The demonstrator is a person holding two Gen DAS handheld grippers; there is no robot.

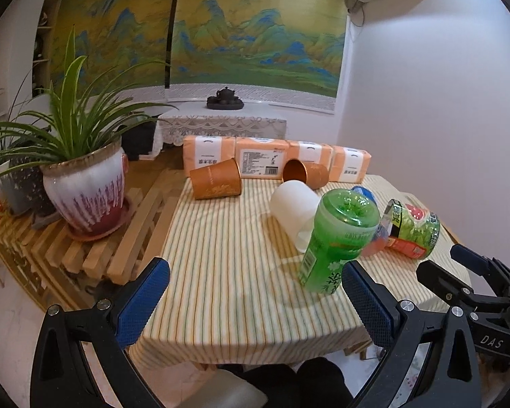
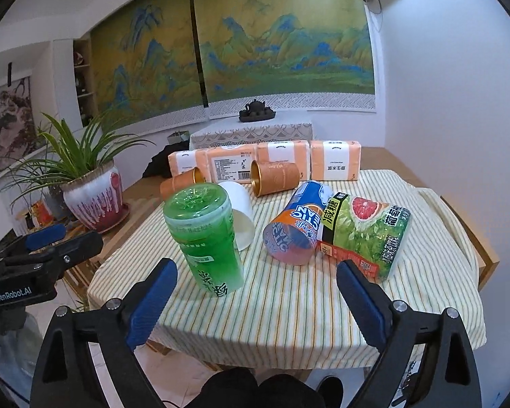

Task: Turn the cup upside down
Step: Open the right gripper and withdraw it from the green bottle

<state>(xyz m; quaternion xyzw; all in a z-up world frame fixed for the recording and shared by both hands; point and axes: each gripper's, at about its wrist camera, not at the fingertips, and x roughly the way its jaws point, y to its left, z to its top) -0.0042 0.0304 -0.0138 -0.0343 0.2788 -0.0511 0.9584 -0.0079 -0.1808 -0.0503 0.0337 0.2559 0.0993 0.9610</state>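
Observation:
A green plastic cup (image 1: 336, 238) (image 2: 204, 234) stands upside down near the front of the striped table (image 1: 227, 272), its label text inverted. A white cup (image 1: 294, 210) (image 2: 239, 214) lies on its side behind it. A blue-orange cup (image 2: 297, 224) and a grapefruit-print cup (image 2: 367, 234) (image 1: 413, 229) lie on their sides to the right. Two orange cups (image 1: 216, 178) (image 1: 304, 172) lie at the back. My left gripper (image 1: 255, 295) is open and empty, left of the green cup. My right gripper (image 2: 256, 295) is open and empty in front of the cups.
Several orange tissue packs (image 1: 275, 161) line the table's back edge. A potted plant (image 1: 85, 190) stands on a wooden slat rack (image 1: 119, 238) to the left. A white wall is at the right. A lace-covered side table with a tea set (image 1: 224, 100) stands behind.

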